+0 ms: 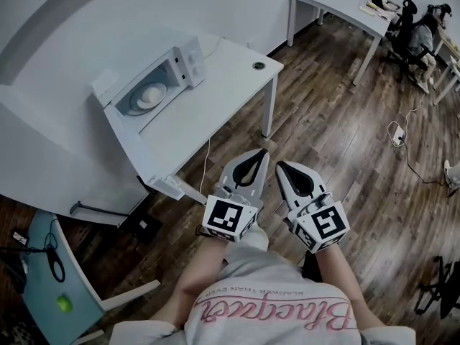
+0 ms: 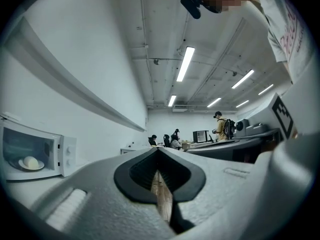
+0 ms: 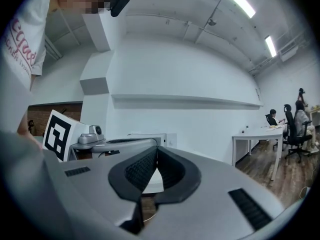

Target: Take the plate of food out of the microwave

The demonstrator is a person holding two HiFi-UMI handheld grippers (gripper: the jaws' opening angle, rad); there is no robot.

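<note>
Left gripper and right gripper: both pinched fully shut, nothing between the jaws, side by side over the floor. Well ahead and off to the left, plate of food inside the microwave on the table.

Pink script on the shirt (upside down) is unreadable.

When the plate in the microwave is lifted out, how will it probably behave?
The plate looks shallow and hard, so it is probably stiff yet breakable. The round pale food on it may roll off if the plate tilts.
</note>
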